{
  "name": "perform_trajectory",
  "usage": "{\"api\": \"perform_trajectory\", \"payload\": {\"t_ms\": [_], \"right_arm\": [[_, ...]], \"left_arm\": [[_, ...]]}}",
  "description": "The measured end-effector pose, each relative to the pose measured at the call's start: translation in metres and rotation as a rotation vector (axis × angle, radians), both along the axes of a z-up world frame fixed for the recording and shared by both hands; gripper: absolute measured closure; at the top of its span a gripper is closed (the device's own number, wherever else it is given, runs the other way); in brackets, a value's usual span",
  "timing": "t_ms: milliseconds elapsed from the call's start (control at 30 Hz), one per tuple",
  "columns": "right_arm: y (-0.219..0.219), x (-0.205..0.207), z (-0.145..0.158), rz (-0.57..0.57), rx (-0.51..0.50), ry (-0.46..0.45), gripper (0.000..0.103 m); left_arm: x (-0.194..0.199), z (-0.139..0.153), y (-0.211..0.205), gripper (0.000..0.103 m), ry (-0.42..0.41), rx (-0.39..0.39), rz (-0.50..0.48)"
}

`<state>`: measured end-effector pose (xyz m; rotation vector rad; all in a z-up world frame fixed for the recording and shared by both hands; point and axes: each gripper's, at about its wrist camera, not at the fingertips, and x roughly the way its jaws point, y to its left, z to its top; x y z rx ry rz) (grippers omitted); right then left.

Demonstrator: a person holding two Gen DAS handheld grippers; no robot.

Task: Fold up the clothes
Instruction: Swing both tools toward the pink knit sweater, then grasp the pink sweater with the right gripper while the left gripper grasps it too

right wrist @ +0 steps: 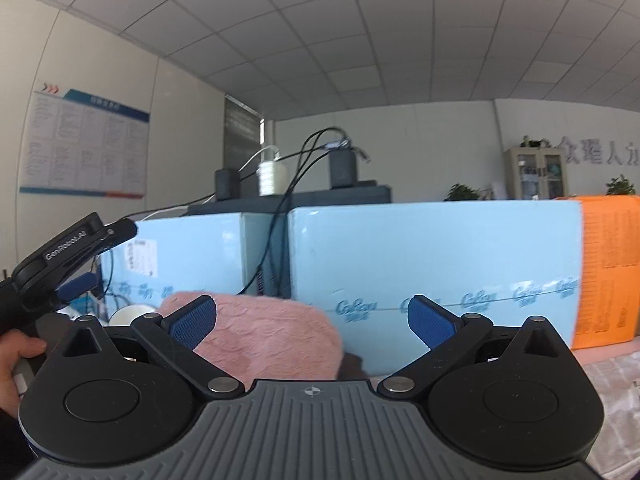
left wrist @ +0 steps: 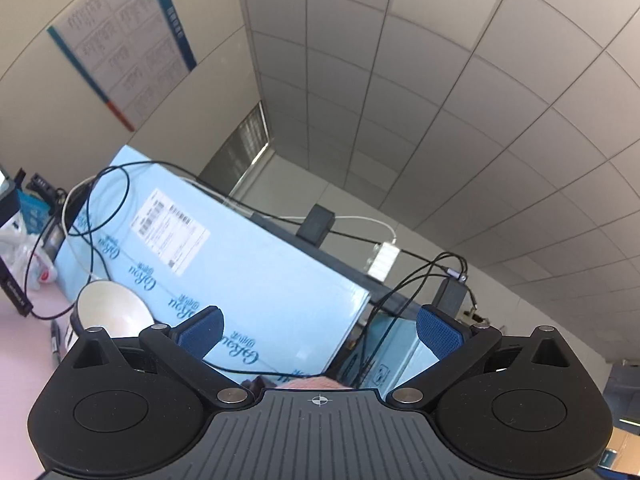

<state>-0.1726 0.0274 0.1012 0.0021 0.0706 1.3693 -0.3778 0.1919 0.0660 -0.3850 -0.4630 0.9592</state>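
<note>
A fluffy pink garment (right wrist: 264, 340) lies bunched on the table, low in the right wrist view, behind my right gripper's left finger (right wrist: 194, 322). My right gripper (right wrist: 312, 322) is open and empty, just above and in front of the garment. My left gripper (left wrist: 320, 330) is open and empty, tilted up toward the ceiling; only a sliver of the pink garment (left wrist: 316, 383) shows at its base. The left gripper also shows from the side in the right wrist view (right wrist: 68, 254), held by a hand at the far left.
Light blue boxes (right wrist: 432, 264) stand upright along the back of the table, with an orange box (right wrist: 608, 268) at the right. Black cables (left wrist: 100, 216) and chargers hang over the boxes. A white paper cup (left wrist: 110, 308) and a pen lie at the left.
</note>
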Motion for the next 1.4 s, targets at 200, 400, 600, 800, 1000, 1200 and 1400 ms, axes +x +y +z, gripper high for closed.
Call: {"api": "perform_trajectory", "payload": {"t_ms": [200, 400, 600, 800, 1000, 1200, 1400], "right_arm": [[0.063, -0.023, -0.026, 0.185, -0.131, 0.038, 0.000], [0.109, -0.036, -0.045, 0.172, -0.218, 0.091, 0.008], [0.125, -0.043, -0.057, 0.100, -0.223, -0.001, 0.042], [0.116, -0.037, -0.050, 0.046, -0.176, -0.033, 0.087], [0.093, -0.017, -0.029, -0.031, -0.068, 0.004, 0.089], [0.075, 0.002, -0.015, -0.072, 0.008, 0.035, 0.089], [0.060, 0.015, -0.006, -0.104, 0.070, 0.060, 0.090]], "left_arm": [[-0.032, -0.014, 0.022, 0.000, -0.088, -0.123, 0.045], [-0.042, -0.029, 0.037, 0.003, -0.150, -0.225, 0.040], [-0.031, -0.032, 0.042, 0.008, -0.106, -0.233, -0.039], [-0.020, -0.037, 0.047, 0.028, -0.075, -0.290, -0.112], [0.021, -0.049, 0.041, 0.055, 0.107, -0.388, -0.165], [0.054, -0.041, 0.007, 0.055, 0.344, -0.230, -0.088], [0.071, -0.043, -0.003, 0.090, 0.486, -0.137, -0.053]]}}
